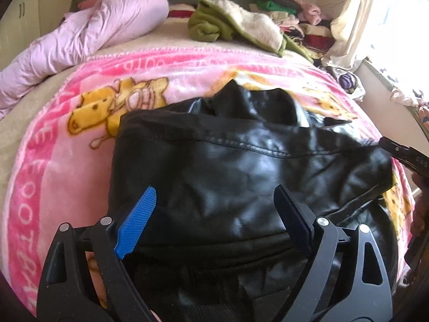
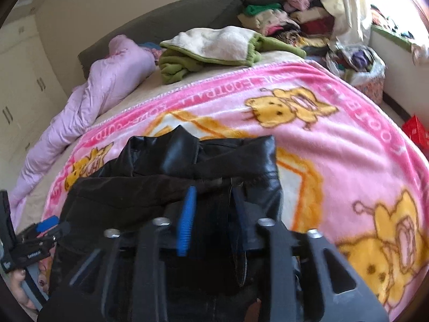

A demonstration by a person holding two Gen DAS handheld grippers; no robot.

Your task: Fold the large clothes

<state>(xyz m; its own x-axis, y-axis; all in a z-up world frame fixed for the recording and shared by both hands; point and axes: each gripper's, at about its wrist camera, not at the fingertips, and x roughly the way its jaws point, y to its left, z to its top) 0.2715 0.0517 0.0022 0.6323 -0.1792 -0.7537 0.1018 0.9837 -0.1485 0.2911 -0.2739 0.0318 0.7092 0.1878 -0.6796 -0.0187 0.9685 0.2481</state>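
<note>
A black leather jacket (image 1: pixel 241 161) lies partly folded on a pink cartoon blanket (image 1: pixel 53 161) on the bed. My left gripper (image 1: pixel 214 204) is open, its blue fingers spread above the jacket's near part, holding nothing. My right gripper (image 2: pixel 211 204) is closed to a narrow gap on a fold of the jacket (image 2: pixel 187 161), with black cloth and a strap between the pads. The right gripper also shows at the right edge of the left wrist view (image 1: pixel 402 153), at the jacket's corner. The left gripper shows at the lower left of the right wrist view (image 2: pixel 43 230).
A lilac duvet (image 1: pixel 88 35) lies along the bed's left side. A green and cream fleece (image 1: pixel 236 24) sits at the back. Piled clothes (image 2: pixel 289 18) fill the far right corner by a curtain (image 1: pixel 356 21). A bag of clothes (image 2: pixel 359 64) and a red box (image 2: pixel 415 131) stand beside the bed.
</note>
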